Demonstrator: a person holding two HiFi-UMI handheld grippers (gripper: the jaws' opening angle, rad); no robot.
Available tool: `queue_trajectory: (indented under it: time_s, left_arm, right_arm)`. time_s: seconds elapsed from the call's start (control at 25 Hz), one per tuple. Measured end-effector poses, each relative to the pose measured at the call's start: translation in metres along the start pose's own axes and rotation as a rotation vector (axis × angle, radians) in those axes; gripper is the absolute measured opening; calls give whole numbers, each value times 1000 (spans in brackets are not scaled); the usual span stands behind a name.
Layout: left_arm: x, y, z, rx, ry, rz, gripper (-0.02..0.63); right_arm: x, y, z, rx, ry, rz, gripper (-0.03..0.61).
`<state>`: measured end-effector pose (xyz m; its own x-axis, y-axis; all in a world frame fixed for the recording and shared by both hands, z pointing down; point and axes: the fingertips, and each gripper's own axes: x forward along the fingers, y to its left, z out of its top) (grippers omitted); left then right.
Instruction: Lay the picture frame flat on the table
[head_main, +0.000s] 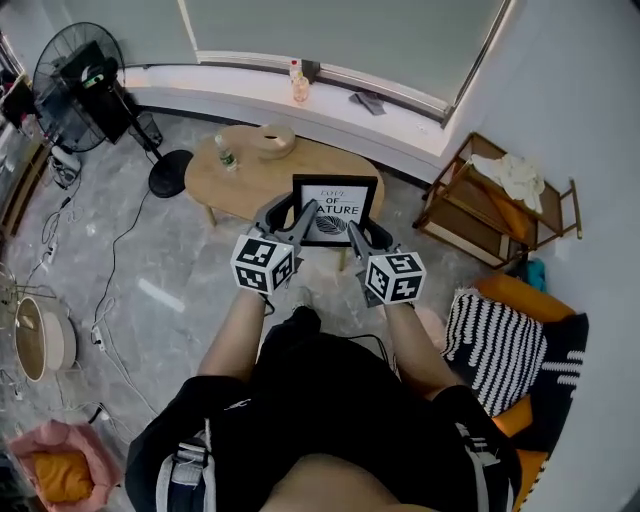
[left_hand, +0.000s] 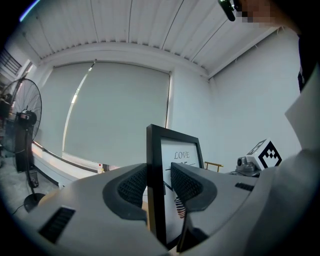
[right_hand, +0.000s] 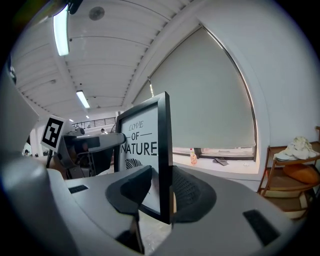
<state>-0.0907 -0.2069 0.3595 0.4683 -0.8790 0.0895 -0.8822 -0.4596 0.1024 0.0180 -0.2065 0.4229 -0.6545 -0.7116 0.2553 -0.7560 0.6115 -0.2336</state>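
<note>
In the head view, the picture frame (head_main: 335, 209) is standing upright in front of the person, showing over the near edge of the oval wooden table (head_main: 250, 178), with the left gripper (head_main: 300, 222) and right gripper (head_main: 358, 236) gripping its two sides. In the left gripper view, the left gripper (left_hand: 159, 185) is pinching the frame's (left_hand: 155, 150) black left edge between its pads. In the right gripper view, the right gripper (right_hand: 162, 192) is clamping the frame's (right_hand: 142, 145) right edge, with the print facing the person.
</note>
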Motion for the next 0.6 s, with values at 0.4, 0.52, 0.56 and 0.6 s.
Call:
queue_trajectory:
  time_s: [0.4,0.52,0.56,0.6]
  left_arm:
    - [142,126,1,-46,78,-80,153]
    - [179,152,-10,-59,112,-109,153]
    - [191,159,-14,-64,122,-115,153]
    - [203,164,-19,-71,132,-118,153]
  right_arm:
    - [155,-76,38,37,61,-65,147]
    - [190,-101,37,53,84,-88,147]
    - [200,-109,36,61,91,-97,147]
    - [208,-118,35,70,99,-105,147]
